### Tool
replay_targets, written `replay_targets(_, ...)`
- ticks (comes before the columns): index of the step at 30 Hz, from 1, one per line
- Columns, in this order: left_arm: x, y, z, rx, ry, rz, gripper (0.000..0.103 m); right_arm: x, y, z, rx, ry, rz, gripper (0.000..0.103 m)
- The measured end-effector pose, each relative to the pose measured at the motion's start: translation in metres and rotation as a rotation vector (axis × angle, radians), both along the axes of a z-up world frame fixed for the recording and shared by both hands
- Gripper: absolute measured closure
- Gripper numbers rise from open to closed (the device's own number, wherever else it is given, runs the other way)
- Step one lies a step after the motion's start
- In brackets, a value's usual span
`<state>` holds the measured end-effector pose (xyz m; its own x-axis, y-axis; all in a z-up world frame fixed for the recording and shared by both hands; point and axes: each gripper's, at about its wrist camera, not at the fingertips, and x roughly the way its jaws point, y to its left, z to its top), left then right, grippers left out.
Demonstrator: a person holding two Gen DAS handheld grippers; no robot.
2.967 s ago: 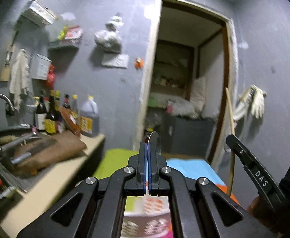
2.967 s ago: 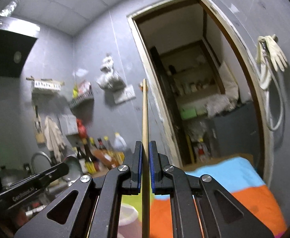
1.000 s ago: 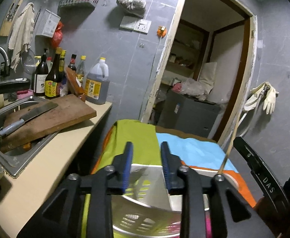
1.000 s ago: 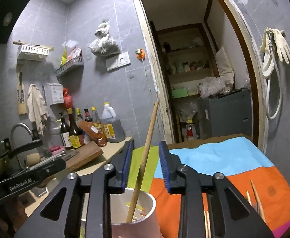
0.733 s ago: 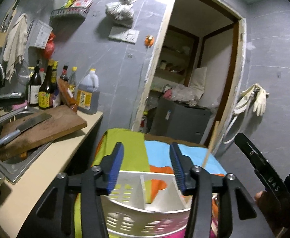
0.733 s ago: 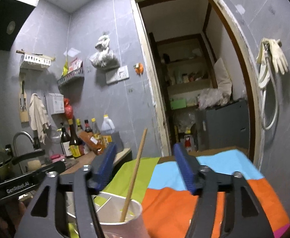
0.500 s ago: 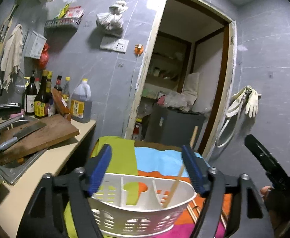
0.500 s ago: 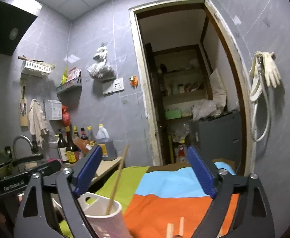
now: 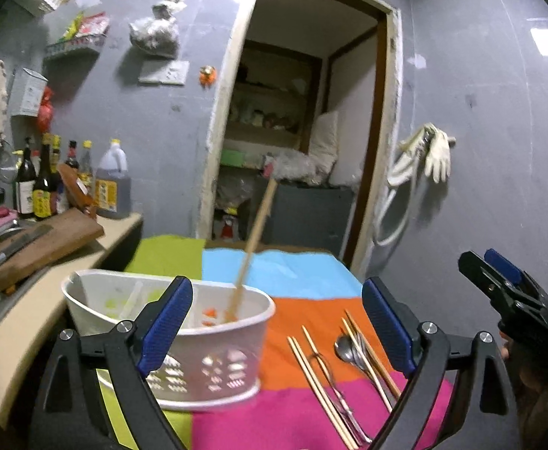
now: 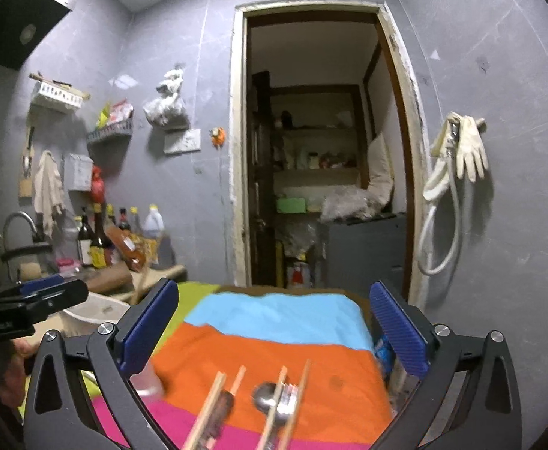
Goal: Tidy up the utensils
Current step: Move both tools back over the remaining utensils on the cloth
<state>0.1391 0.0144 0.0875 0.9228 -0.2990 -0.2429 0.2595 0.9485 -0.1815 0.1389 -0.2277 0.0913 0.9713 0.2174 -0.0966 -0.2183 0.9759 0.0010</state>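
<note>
In the left wrist view a white slotted caddy [image 9: 168, 337] stands on the striped cloth [image 9: 296, 273], with one wooden chopstick [image 9: 253, 240] leaning up out of it. To its right, loose chopsticks [image 9: 322, 382] and spoons [image 9: 345, 350] lie on the cloth. My left gripper [image 9: 275, 326] is in front of the caddy, jaws opening with nothing between them. My right gripper [image 10: 274, 332], also opening and holding nothing, is over the loose chopsticks [image 10: 213, 408] and a spoon [image 10: 268, 397]. In the right wrist view the caddy [image 10: 97, 311] is at the left.
On the left, a counter [image 9: 48, 300] carries a cutting board with a knife [image 9: 30, 247], bottles [image 9: 45, 187] and a sink edge. A doorway [image 9: 304, 131] opens behind the table. Gloves and a hose [image 9: 424, 161] hang on the right wall.
Both grippers have opened wide and pulled back from the caddy. The chopstick left the right gripper and now stands in the caddy. The thin utensil is gone from the left gripper.
</note>
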Motion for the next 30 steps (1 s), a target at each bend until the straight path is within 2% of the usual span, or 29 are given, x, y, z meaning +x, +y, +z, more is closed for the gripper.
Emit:
replay_targets(9,0.011,-0.039,-0.033,0.078,0.117,-0.034,0.014,0.017,-0.018,-0.029,-0.050,0.121,-0.039,0.000)
replay_targets(17,0.024,-0.061,-0.061,0.129,0.249,-0.079,0.015,0.044,-0.028,-0.059,-0.067,0.307,-0.034,0.000)
replay_targets(20,0.029,-0.067,-0.069,0.137,0.294,-0.092,0.017,0.054,-0.031,-0.068,-0.055,0.380,-0.027,0.003)
replay_targets(22,0.035,-0.070,-0.074,0.133,0.323,-0.097,0.029,0.060,-0.034,-0.072,-0.044,0.426,-0.020,0.005)
replay_targets(26,0.048,-0.071,-0.085,0.130,0.397,-0.104,0.043,0.073,-0.038,-0.083,-0.017,0.518,-0.013,0.010)
replay_targets(30,0.059,-0.074,-0.095,0.143,0.456,-0.111,0.059,0.082,-0.036,-0.093,-0.021,0.584,0.007,0.026)
